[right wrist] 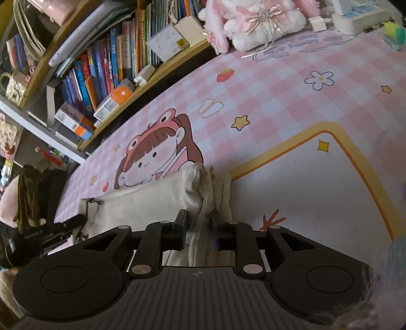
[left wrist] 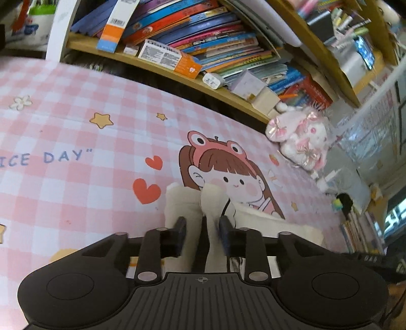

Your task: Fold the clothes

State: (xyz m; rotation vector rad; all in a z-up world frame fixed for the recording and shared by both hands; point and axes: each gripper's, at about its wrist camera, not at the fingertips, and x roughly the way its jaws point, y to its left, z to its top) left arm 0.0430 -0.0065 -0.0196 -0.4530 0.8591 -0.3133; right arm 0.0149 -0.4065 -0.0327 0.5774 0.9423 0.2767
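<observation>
A white folded garment (left wrist: 181, 203) lies on the pink checked desk mat (left wrist: 76, 182), over the cartoon girl print. In the left wrist view my left gripper (left wrist: 202, 223) straddles one bunched end of it. A strip of cloth runs between the jaws beside the right finger (left wrist: 224, 226), with a dark gap on the other side, so the gripper is open. In the right wrist view the garment (right wrist: 152, 200) stretches off to the left, and my right gripper (right wrist: 198, 223) is shut on its bunched, layered end. The cloth fills the space between the pads.
A wooden bookshelf (left wrist: 203, 43) (right wrist: 114, 66) packed with books runs along the mat's far edge. A pink-and-white plush toy (left wrist: 299, 137) (right wrist: 253, 22) sits at the mat's corner, with a charger and boxes near it. Dark bags (right wrist: 33, 200) lie off the mat's left end.
</observation>
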